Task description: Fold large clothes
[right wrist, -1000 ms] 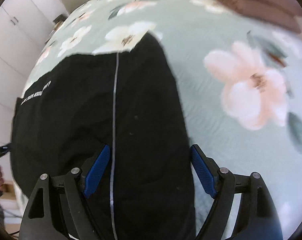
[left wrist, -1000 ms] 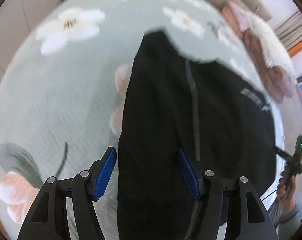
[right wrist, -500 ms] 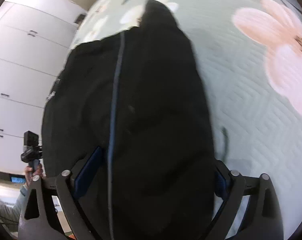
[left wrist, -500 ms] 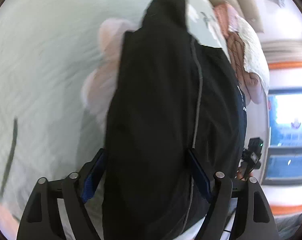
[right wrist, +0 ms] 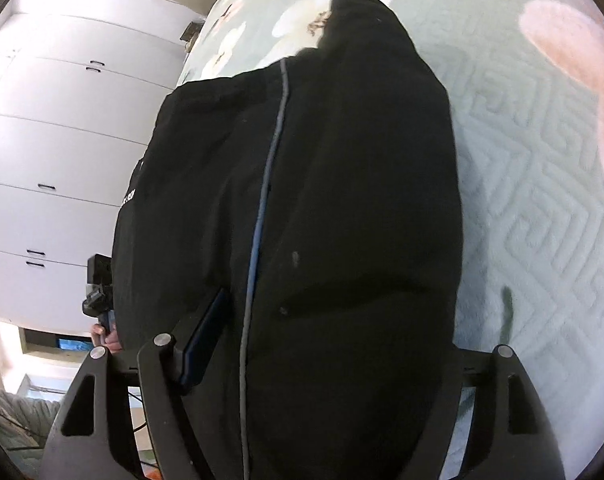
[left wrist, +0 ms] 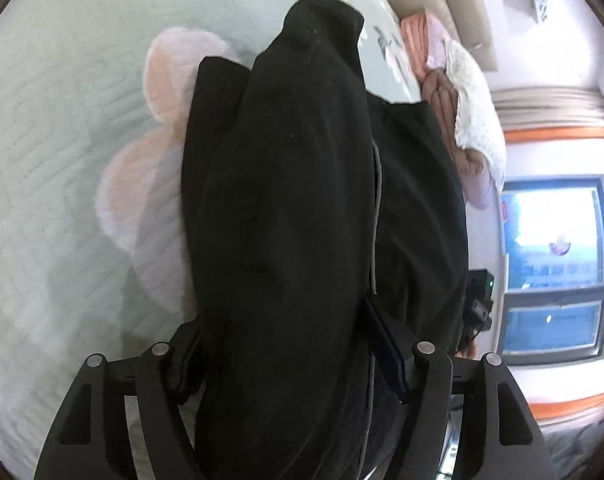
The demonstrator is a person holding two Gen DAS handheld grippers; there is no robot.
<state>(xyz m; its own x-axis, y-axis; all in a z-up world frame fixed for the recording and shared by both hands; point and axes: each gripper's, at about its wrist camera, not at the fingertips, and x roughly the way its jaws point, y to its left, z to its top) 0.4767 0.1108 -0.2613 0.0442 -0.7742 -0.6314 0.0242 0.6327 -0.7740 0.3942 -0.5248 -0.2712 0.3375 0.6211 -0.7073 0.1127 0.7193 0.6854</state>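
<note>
A large black garment with a thin grey stripe lies on a pale green floral bedspread. It fills the middle of both wrist views. My left gripper has its jaws wide apart with the black cloth bulging between them; the blue pad of the right finger shows beside the cloth. My right gripper also stands wide, its left blue pad showing and its right finger hidden behind the cloth. Both are low against the near edge of the garment.
Pink and white bedding is piled at the far side of the bed near a window. White wardrobe doors stand to the left in the right wrist view. The other hand-held gripper shows at each view's edge.
Both grippers have dropped and moved forward onto the garment's near edge. The black cloth now bulges up between the fingers and fills far more of each view.
</note>
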